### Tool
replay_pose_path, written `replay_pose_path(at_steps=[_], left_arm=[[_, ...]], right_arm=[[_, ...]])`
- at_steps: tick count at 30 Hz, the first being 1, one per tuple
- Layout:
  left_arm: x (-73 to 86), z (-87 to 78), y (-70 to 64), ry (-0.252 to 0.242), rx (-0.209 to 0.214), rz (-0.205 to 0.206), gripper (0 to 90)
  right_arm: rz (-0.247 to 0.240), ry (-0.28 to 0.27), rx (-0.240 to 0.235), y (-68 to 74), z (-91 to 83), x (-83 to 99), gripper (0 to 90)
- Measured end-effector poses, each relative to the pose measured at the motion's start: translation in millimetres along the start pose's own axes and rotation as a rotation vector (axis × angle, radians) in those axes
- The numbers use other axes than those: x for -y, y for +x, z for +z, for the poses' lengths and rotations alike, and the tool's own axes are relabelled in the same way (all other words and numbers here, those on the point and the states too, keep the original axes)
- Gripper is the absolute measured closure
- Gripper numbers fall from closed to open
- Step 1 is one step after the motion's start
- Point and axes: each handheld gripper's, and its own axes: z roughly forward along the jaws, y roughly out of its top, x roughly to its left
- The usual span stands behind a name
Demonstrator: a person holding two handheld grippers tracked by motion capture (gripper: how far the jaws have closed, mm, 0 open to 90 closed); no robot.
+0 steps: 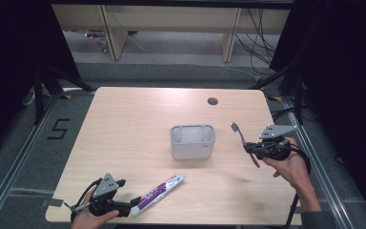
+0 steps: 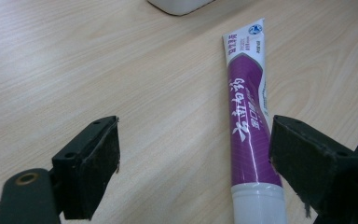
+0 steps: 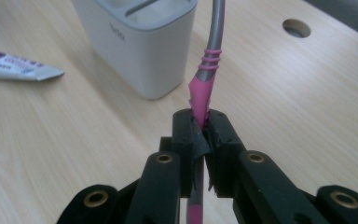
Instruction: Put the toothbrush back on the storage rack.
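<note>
A purple and white toothpaste tube (image 1: 157, 192) lies flat near the table's front edge, cap end toward my left gripper (image 1: 134, 206). That gripper (image 2: 193, 156) is open, and the tube (image 2: 249, 121) lies between its jaws, close to the right-hand one. My right gripper (image 1: 249, 148) is shut on a pink and grey toothbrush (image 1: 244, 141), held above the table with its bristle head tilted up and away. In the right gripper view the pink handle (image 3: 203, 88) is clamped between the jaws (image 3: 201, 122). A grey-white holder box (image 1: 192, 141) stands mid-table, left of the toothbrush.
A round cable hole (image 1: 212, 101) sits near the table's far edge. The holder (image 3: 140, 42) has a divided open top. Dark curtains and frame rails flank the table, and the floor beyond holds desk legs and cables.
</note>
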Motion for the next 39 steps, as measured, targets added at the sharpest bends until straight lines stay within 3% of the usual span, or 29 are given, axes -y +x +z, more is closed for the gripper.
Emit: replay_pose_path(at_steps=[4,5,7,10,11,12,13,15,19,20,25,26,28,30,31,34,35,39], left_arm=[[0.2,0.0,0.0,-0.001,-0.001,0.005,16.0],[0.0,-1.0,0.8,0.014,-0.002,0.019,16.0],[0.1,-0.1,0.3,0.004,-0.001,0.005,16.0],[0.2,-0.1,-0.2,-0.001,0.0,-0.002,16.0],[0.1,-0.2,0.2,0.003,0.0,0.004,16.0],[0.0,-0.2,0.2,0.005,-0.001,0.005,16.0],[0.0,-0.2,0.0,0.003,-0.001,0.005,16.0],[-0.1,-1.0,0.6,0.013,-0.001,0.019,16.0],[0.1,0.0,-0.1,0.0,-0.001,0.0,16.0],[0.1,-0.2,0.0,0.003,-0.001,0.003,16.0],[0.0,-0.9,0.6,0.012,-0.002,0.018,16.0],[0.3,0.2,0.1,0.0,0.0,0.005,16.0],[0.0,-0.2,0.1,0.004,0.0,0.005,16.0],[0.0,-1.1,0.7,0.013,-0.001,0.018,16.0],[0.1,-1.0,0.7,0.012,0.0,0.018,16.0],[0.0,-0.2,-0.1,0.003,0.0,0.005,16.0],[0.0,-1.0,0.7,0.013,0.0,0.018,16.0],[0.1,-0.2,0.0,0.004,-0.001,0.004,16.0]], right_arm=[[0.076,-0.073,0.004,-2.3,-3.5,-2.8,83.2],[0.07,-0.082,0.014,-2.9,-3.7,-3.8,83.1],[0.085,-0.096,0.018,-1.9,-4.3,-5.9,83.1],[0.064,-0.126,0.033,-5.6,-5.2,-8.9,83.2],[0.091,-0.13,0.032,-4.1,-5.3,-9.6,83.1],[0.085,-0.138,0.036,-5.3,-5.4,-10.6,83.2],[0.104,-0.175,0.038,-5.6,-4.4,-12.2,83.2],[0.111,-0.169,0.037,-5.4,-5.3,-12.8,83.2],[0.105,-0.209,0.045,-6.9,-5.2,-16.7,83.2],[0.135,-0.224,0.036,-5.0,-4.7,-17.9,83.2],[0.123,-0.294,0.042,-5.8,-7.2,-27.6,83.2],[0.144,-0.313,0.039,-2.4,-6.8,-31.5,83.2],[0.119,-0.323,0.04,-4.1,-6.5,-33.3,83.2],[0.139,-0.34,0.041,-1.3,-4.1,-36.0,83.2],[0.118,-0.341,0.038,-2.3,-3.5,-37.6,83.2],[0.129,-0.354,0.028,0.3,-1.1,-42.9,83.2],[0.132,-0.381,0.026,0.9,1.5,-46.8,83.2],[0.132,-0.387,0.013,1.4,3.3,-52.7,83.2]])
